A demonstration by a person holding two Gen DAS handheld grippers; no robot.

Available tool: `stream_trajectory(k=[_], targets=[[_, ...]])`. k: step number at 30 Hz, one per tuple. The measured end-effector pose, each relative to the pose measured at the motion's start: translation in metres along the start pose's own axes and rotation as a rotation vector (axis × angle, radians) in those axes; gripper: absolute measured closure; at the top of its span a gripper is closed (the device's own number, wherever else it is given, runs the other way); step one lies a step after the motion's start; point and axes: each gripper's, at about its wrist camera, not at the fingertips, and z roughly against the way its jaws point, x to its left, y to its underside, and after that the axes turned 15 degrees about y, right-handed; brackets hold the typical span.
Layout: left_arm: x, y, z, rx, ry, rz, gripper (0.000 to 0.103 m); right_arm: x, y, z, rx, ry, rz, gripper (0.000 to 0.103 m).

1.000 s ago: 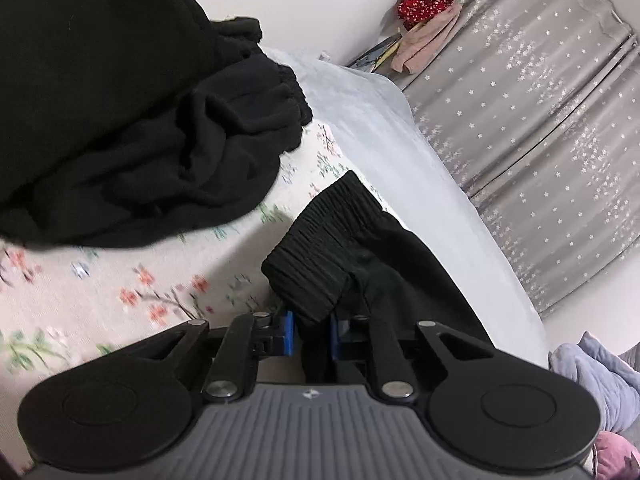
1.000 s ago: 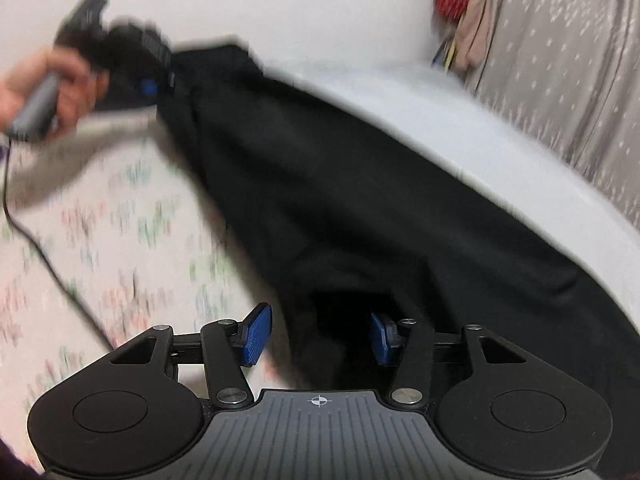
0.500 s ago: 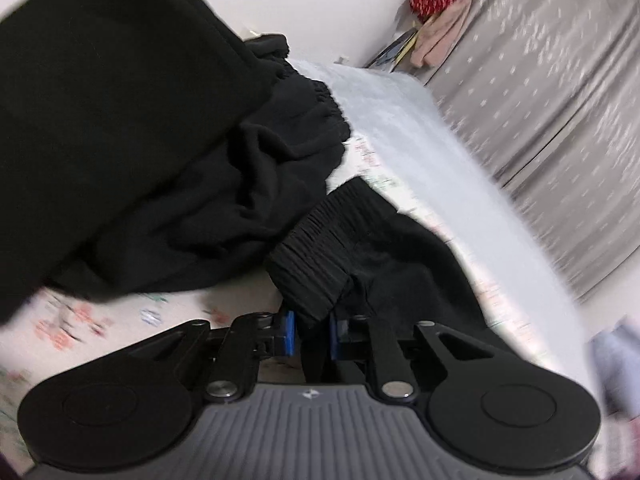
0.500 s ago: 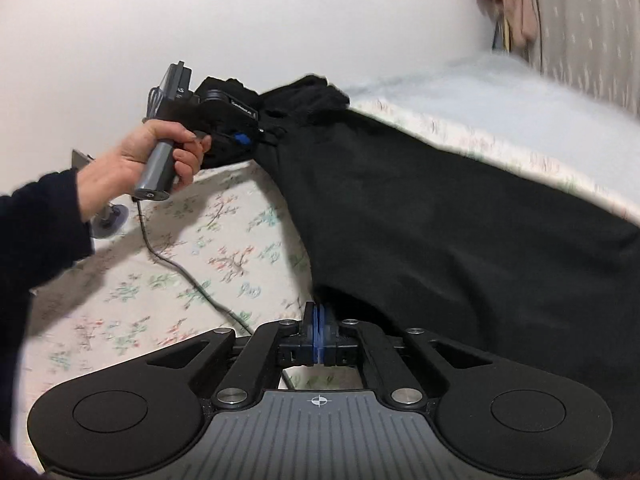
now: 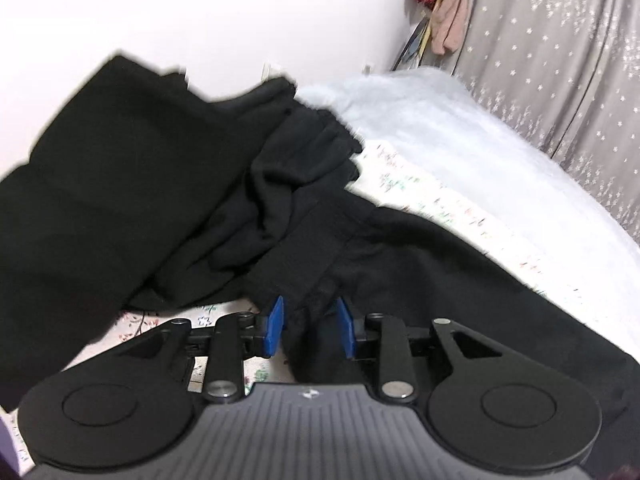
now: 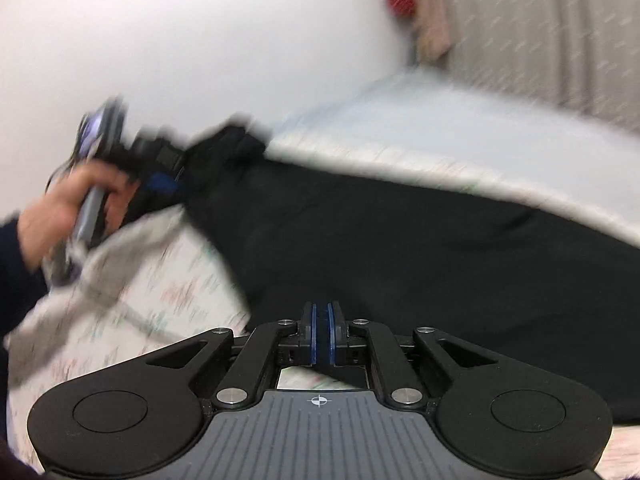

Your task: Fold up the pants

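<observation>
Soft, limp black pants (image 5: pixel 420 264) sag across the bed (image 5: pixel 460 148). Left tool (image 5: pixel 310 330) is opening around the waistband at twelve o'clock; right tool (image 6: pixel 321 338), nearly pressed together, is parting slightly at the hem.

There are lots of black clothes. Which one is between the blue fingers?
The pants with the ribbed waistband: they run in between the fingers of the left hand-held gripper, whose jaws are opening. The black heap lies behind, untouched.

Each wrist camera looks forward and down along its fingers, close over the bed (image 5: pixel 460 168). Both share the pants (image 5: pixel 440 272), with the curtain (image 5: pixel 560 40) at 1 o'clock.
</observation>
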Motion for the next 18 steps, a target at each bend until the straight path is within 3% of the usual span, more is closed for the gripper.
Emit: stream_trajectory(k=[2, 3, 5, 6, 7, 11, 14, 16, 18], targets=[[-0.006, -0.004, 0.013, -0.029, -0.012, -0.009, 0.044, -0.030, -0.013, 0.039, -0.072, 0.038, -0.088, 0.086], [-0.007, -0.006, 0.017, -0.039, -0.027, -0.007, 0.033, -0.048, -0.020, 0.060, -0.100, 0.066, -0.134, 0.075], [0.000, -0.007, 0.022, -0.041, -0.044, 0.023, 0.031, -0.086, -0.024, 0.101, -0.136, 0.131, -0.220, 0.054], [0.003, -0.006, 0.025, -0.036, -0.034, 0.053, 0.031, -0.098, -0.021, 0.113, -0.139, 0.158, -0.238, 0.034], [0.005, -0.003, 0.028, -0.020, 0.002, 0.088, 0.031, -0.112, -0.017, 0.123, -0.138, 0.197, -0.260, 0.023], [-0.026, 0.031, 0.030, 0.141, 0.228, 0.134, 0.030, -0.184, 0.024, 0.135, -0.098, 0.384, -0.470, 0.023], [-0.065, 0.083, 0.028, 0.290, 0.352, 0.112, 0.030, -0.244, 0.071, 0.117, -0.043, 0.452, -0.699, 0.023], [-0.086, 0.115, 0.026, 0.334, 0.414, 0.108, 0.030, -0.284, 0.101, 0.100, -0.014, 0.498, -0.838, 0.022], [-0.103, 0.137, 0.022, 0.358, 0.481, 0.098, 0.030, -0.325, 0.125, 0.093, -0.013, 0.472, -0.993, 0.022]])
